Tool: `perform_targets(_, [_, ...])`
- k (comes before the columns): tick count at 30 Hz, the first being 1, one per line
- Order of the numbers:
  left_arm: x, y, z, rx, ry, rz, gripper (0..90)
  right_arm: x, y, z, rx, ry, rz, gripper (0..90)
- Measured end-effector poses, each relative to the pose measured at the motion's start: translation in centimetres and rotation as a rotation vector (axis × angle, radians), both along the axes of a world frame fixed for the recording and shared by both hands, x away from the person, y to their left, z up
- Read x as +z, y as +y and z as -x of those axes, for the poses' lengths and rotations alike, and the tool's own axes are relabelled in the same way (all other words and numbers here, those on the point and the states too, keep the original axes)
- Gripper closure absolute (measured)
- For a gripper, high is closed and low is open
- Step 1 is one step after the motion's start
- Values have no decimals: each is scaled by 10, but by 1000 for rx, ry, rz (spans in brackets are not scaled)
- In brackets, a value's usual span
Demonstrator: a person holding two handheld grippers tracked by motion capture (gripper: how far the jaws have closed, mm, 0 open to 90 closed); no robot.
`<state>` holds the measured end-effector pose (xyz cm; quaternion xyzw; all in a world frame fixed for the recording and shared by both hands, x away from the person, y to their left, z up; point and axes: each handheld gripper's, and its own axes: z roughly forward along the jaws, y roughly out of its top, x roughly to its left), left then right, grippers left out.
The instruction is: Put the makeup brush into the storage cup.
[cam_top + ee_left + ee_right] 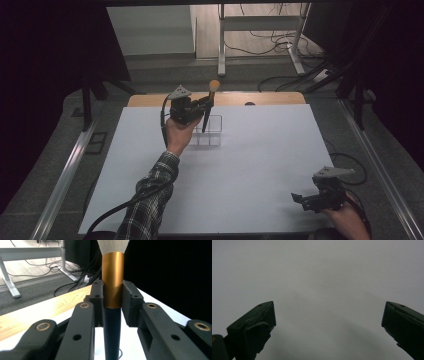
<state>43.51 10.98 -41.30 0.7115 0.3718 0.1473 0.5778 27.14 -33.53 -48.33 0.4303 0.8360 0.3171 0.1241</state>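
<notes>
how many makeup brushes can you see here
1. The black-handled makeup brush with a gold ferrule is clamped upright in the left gripper, above the clear plastic organizer at the table's far side. None visible inside it.

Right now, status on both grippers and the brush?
Left gripper shut on makeup brush, upright over clear organizer. Right gripper open, idle near table edge. Nothing in the way.

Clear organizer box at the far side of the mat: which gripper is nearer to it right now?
Left. The left gripper hangs just above the clear organizer box, shut on a makeup brush held upright. The right gripper sits open near the table's near right corner, far from it.
</notes>
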Motion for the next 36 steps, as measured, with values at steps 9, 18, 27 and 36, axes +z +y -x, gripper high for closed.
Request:
perform_targets(9, [-2, -6, -8, 11, 3, 38, 731, 0, 0, 0, 0, -1, -3, 0])
perform_targets(18, [1, -10, -15, 17, -6, 23, 732, -1, 0, 0, 2, 3, -5, 0])
perform_targets(27, [5, -15, -22, 23, -14, 20, 732, -1, -1, 0, 2, 4, -9, 0])
perform_targets(36, [-1, -19, -30, 34, -12, 19, 732, -1, -1, 0, 3, 5, -11, 0])
